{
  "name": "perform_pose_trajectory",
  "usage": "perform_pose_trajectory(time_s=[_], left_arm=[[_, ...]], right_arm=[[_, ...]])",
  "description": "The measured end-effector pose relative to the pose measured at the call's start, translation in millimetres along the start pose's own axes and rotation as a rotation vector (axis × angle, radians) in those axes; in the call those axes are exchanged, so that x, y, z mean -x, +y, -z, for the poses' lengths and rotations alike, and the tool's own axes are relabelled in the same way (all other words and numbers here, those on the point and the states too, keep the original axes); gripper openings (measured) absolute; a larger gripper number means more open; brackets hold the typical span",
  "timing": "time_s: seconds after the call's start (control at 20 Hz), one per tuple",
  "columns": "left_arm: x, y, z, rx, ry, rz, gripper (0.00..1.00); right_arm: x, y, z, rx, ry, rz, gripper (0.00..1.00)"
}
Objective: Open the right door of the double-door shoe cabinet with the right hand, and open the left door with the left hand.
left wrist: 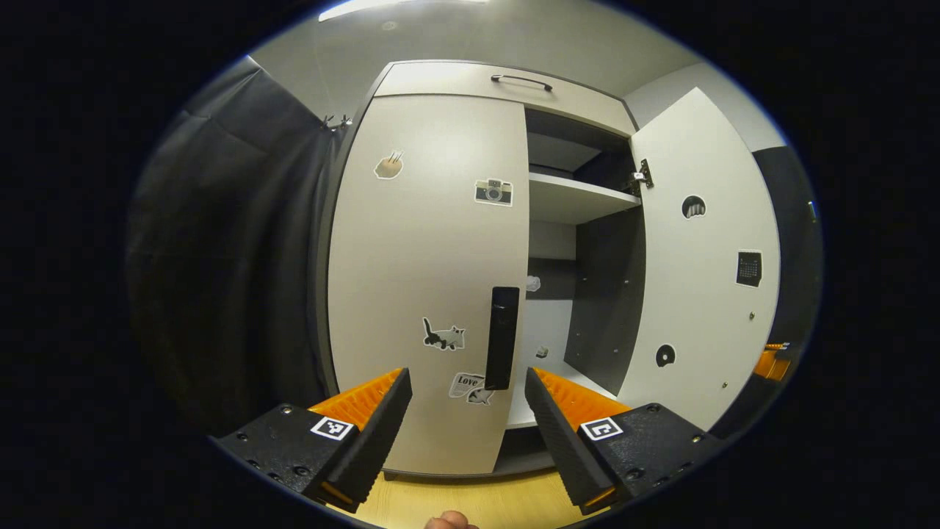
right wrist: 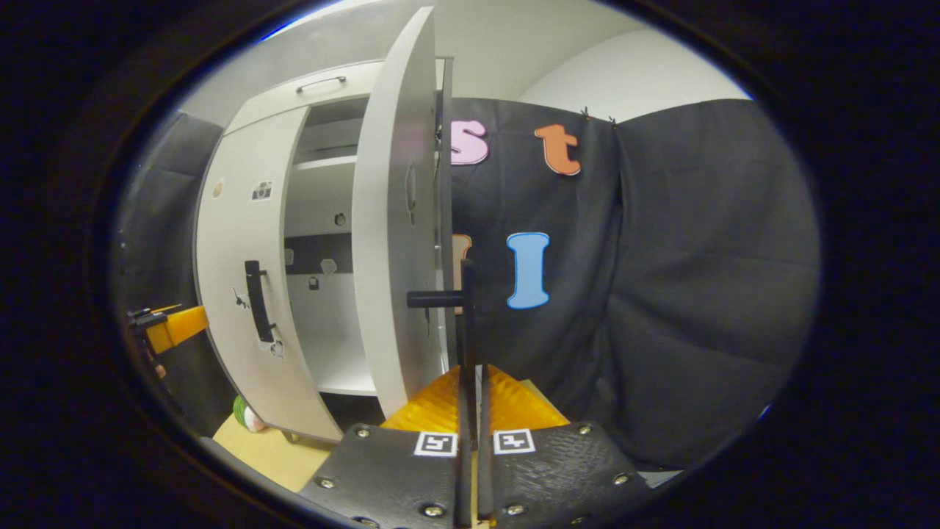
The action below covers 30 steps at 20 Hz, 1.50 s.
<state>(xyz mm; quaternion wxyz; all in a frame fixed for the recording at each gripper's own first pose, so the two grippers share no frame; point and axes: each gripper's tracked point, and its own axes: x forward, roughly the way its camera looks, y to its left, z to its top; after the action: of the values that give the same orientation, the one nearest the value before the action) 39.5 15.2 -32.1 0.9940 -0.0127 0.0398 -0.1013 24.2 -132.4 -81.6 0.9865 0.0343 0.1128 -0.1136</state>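
Right gripper view, my right gripper (right wrist: 470, 397) clamped on the right door's handle (right wrist: 464, 323), right door (right wrist: 393, 220) swung open, my left gripper (left wrist: 468, 400) spread wide before the closed left door's handle (left wrist: 502, 338).

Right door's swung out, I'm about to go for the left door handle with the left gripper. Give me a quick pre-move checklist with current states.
1. Right door open: ok, swung wide, shelves exposed.
2. Right gripper shut on the right door handle: ok.
3. Left door closed: ok, flush with the cabinet.
4. Left gripper open: ok, fingers spread.
5. Left door handle lined up between the fingers: ok, slightly right of centre, not yet reached.
6. Path to handle clear: ok.
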Motion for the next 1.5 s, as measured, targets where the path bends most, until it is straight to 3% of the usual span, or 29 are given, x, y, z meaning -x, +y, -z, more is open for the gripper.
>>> perform_pose_trajectory(time_s=[0.6, 0.8, 1.05, 1.25, 1.3, 1.5], left_arm=[[-13, -6, 2, 0.010, 0.000, -0.019, 0.97], [-22, -8, 3, 0.002, 0.003, -0.015, 0.96], [-46, -11, 7, -0.007, 0.015, -0.004, 0.96], [-69, -21, 1, -0.031, -0.007, 0.019, 0.96], [-75, -24, 1, -0.037, -0.012, 0.022, 0.96], [-93, -36, 7, -0.058, -0.007, 0.032, 0.96]], right_arm=[[-7, -18, -1, -0.006, 0.016, -0.084, 0.04], [-1, -27, -6, -0.005, -0.006, -0.065, 0.16], [19, -50, -21, -0.019, -0.066, -0.004, 0.50], [42, -72, -19, -0.003, -0.061, 0.080, 0.55], [48, -78, -18, -0.006, -0.059, 0.103, 0.63], [71, -92, -6, -0.037, -0.034, 0.168, 0.63]])
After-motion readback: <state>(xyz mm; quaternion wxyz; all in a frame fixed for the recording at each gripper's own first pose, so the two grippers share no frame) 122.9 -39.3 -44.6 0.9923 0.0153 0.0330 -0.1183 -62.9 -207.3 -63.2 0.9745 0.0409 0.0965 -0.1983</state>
